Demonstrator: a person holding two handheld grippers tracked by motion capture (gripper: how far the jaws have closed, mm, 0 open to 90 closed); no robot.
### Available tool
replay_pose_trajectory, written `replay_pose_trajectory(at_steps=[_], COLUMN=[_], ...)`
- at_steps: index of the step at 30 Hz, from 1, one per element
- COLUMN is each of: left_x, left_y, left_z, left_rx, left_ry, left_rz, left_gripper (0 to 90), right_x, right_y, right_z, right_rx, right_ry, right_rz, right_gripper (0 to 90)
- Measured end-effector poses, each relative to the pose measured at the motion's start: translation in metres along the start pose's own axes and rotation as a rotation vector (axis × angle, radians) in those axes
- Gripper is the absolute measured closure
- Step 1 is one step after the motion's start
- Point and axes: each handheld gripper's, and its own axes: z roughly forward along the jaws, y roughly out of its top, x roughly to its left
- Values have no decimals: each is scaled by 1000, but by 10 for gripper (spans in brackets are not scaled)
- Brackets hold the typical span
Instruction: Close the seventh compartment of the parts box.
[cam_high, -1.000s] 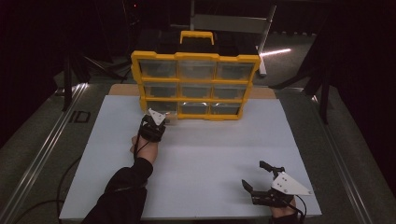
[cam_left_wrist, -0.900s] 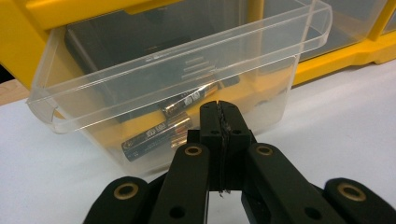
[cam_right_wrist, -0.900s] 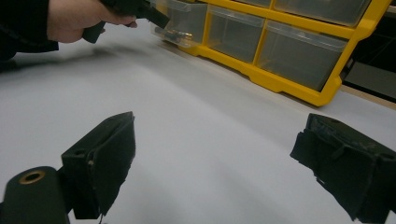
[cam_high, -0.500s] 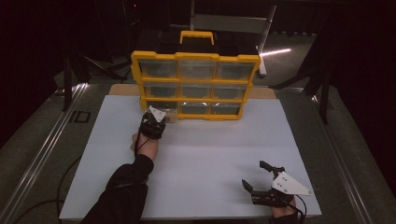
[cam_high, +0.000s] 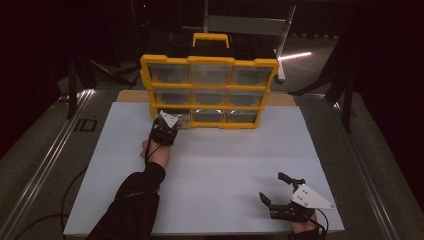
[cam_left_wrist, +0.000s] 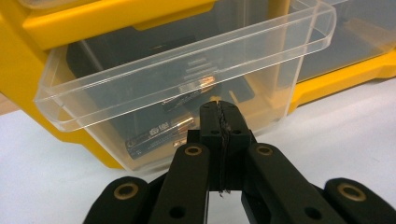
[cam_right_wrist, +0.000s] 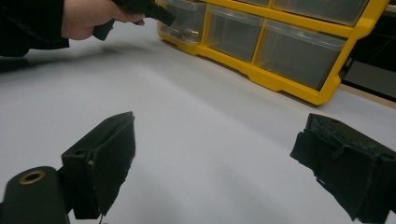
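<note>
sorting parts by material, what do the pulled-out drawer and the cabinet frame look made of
Drawer: looks like clear, glossy plastic; its contents show through the walls and the rim catches highlights. Cabinet frame: looks like opaque yellow moulded plastic with a smooth, slightly shiny finish.

White letters "ID" are showing on the dark floor (cam_high: 84, 125) left of the table. Print is lying on the label (cam_left_wrist: 154, 135) inside the clear drawer (cam_left_wrist: 187, 88), too blurred for reading.

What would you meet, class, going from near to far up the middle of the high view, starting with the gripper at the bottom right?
Right gripper → white board → left gripper at the bottom-left drawer → yellow drawer cabinet → its handle.
</note>
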Motion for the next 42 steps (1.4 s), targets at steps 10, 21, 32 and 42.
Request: replay_pose_trajectory(at_steps=[10, 21, 32, 42], left_x=[2, 6, 6, 8], left_y=[3, 6, 9, 11], left_z=[5, 11, 15, 20], left_rx=[3, 2, 8, 8], left_ry=[9, 19, 19, 16], left_rz=[5, 2, 13, 12], left_gripper=[883, 883, 883, 883], right_x=[0, -1, -1, -2], right_y=[0, 0, -1, -1], right_z=[0, -1, -1, -1], right_rx=[-1, -2, -1, 1], right_ry=[1, 0, -1, -2], right_rz=[0, 2, 5, 8], right_gripper=[104, 104, 104, 104])
